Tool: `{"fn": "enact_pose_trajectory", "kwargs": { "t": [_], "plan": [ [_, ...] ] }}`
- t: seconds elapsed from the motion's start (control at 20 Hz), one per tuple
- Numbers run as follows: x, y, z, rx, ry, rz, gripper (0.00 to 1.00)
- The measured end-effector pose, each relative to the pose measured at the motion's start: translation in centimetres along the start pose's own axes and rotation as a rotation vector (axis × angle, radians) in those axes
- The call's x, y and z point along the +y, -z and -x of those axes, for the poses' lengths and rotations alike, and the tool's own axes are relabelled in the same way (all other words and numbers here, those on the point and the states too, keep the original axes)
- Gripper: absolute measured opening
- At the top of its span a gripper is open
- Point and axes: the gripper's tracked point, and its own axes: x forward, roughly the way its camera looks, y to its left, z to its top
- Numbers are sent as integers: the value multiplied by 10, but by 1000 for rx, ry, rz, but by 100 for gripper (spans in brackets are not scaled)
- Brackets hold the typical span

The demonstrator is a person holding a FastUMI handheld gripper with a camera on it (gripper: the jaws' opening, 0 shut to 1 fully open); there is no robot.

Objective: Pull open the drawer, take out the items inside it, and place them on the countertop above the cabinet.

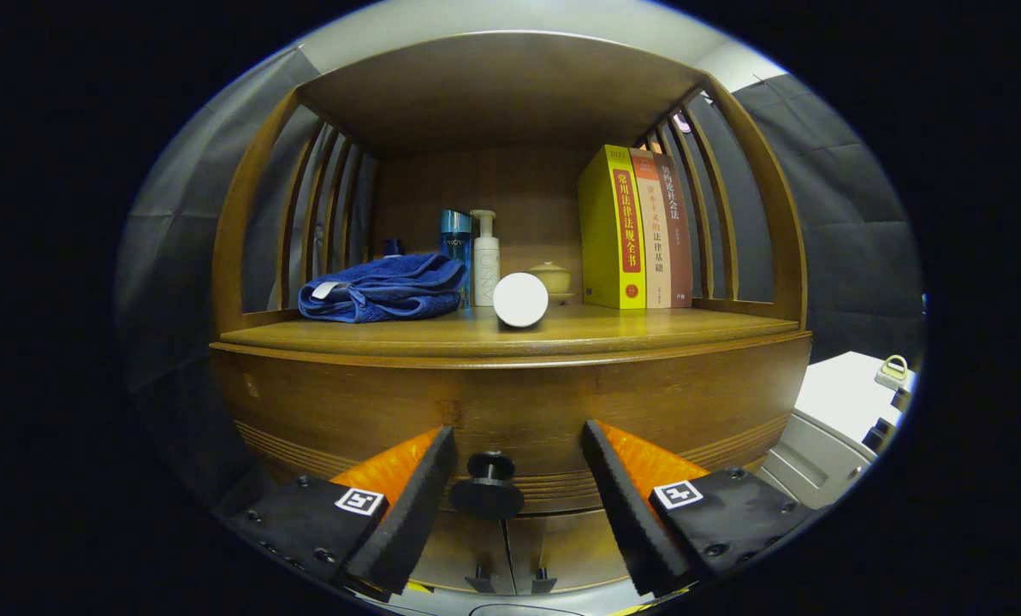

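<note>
Curved brown wooden drawer front with fine grooved lines along its lower part, shut flush under the bench; its round dark knob sits low at centre. My tongs are spread wide, released, one finger each side of the knob, neither touching it. Above, the glossy wooden bench carries a folded blue towel, a white cylinder lying end-on, a blue bottle, a white pump bottle, a small lidded cream pot, and three upright books, yellow one nearest.
</note>
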Motion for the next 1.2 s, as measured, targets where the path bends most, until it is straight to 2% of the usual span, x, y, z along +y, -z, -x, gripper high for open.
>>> {"fn": "enact_pose_trajectory", "kwargs": {
  "t": [0.25, 0.4, 0.6, 0.8, 1.0, 1.2],
  "plan": [
    [1, 1, 4, -9, 7, 6, 98],
    [9, -18, 24, -40, -7, 14, 98],
    [13, -63, 72, -97, -10, 56, 98],
    [16, -108, 117, -81, -24, 0, 97],
    [15, -161, 168, -122, -60, -80, 97],
    [9, -189, 208, -159, -78, -63, 97]
  ]
}}
